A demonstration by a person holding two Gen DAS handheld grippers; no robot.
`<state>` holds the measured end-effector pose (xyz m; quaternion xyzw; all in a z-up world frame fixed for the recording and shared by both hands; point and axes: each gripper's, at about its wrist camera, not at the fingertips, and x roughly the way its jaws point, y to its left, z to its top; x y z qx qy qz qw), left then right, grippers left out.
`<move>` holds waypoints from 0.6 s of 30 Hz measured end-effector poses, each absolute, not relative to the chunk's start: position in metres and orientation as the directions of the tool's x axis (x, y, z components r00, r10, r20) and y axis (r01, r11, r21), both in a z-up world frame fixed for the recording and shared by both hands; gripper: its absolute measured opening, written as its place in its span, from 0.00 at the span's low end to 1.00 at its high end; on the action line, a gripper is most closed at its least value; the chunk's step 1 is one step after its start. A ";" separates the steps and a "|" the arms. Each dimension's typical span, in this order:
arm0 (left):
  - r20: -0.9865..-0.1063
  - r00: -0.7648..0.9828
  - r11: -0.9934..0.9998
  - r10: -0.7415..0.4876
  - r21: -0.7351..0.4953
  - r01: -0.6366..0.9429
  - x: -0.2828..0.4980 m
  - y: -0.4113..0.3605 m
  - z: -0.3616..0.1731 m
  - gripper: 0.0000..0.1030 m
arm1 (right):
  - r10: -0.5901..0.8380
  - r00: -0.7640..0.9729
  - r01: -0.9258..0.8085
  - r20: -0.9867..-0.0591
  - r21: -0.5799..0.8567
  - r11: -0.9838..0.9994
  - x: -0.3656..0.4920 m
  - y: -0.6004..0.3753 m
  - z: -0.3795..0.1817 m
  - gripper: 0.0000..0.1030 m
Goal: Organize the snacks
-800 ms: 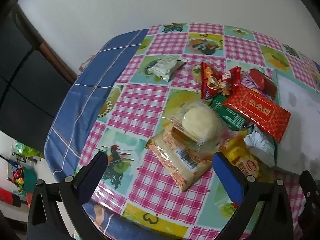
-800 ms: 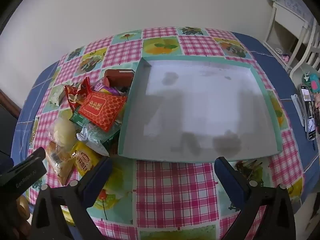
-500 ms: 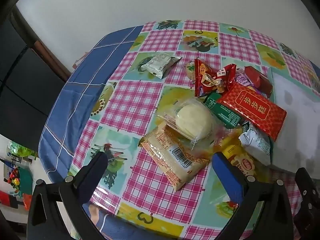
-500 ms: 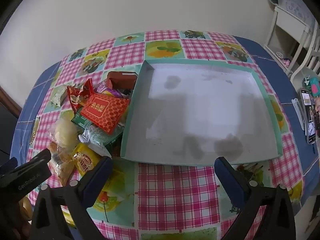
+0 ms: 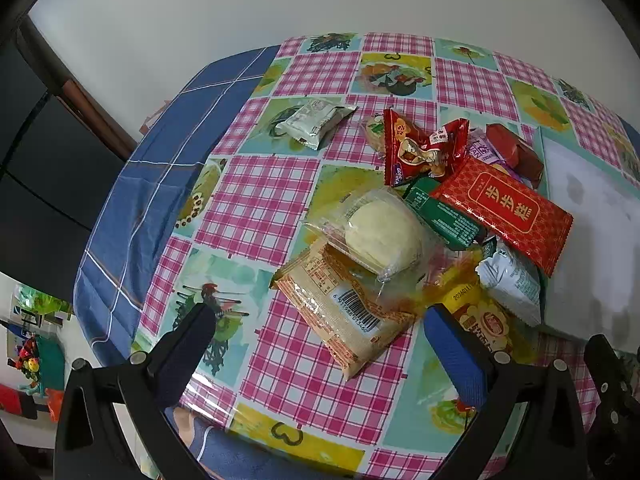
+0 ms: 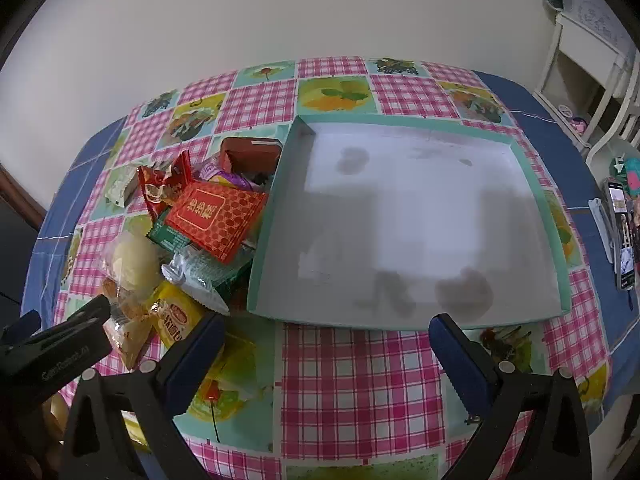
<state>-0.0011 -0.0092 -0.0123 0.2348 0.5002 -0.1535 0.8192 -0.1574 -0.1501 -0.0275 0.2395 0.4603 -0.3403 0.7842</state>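
A heap of snack packets lies on the checked tablecloth left of a shallow teal-rimmed tray [image 6: 556, 240]. A round pale bun in clear wrap [image 5: 382, 236] rests on a tan barcoded packet [image 5: 344, 308]. Beside them lie a red gold-lettered packet [image 5: 506, 208], a green packet [image 5: 444, 216], a yellow packet [image 5: 484, 324], a silver-green packet [image 5: 510, 280] and a red candy bag [image 5: 420, 150]. A grey-white packet [image 5: 314, 122] sits apart at the back. My left gripper [image 5: 316, 344] hovers open over the tan packet, holding nothing. My right gripper [image 6: 326, 344] stands open before the tray's near rim.
The tray's white floor holds nothing but grey smudges. A red box [image 6: 252, 156] leans against its left wall. The table's blue border [image 5: 160, 184] drops off at left. A phone [image 6: 622, 236] lies at the far right edge, with white furniture [image 6: 580, 60] behind it.
Both views have shifted a little: the snack heap has slid left and up in the left wrist view, and the tray sits lower in the right wrist view. Nothing was grasped.
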 end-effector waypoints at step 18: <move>-0.894 0.447 0.846 -0.019 0.224 0.484 -0.001 -0.006 -0.013 1.00 | -0.309 0.338 0.757 -0.889 0.062 0.650 -0.158 -0.151 -0.029 1.00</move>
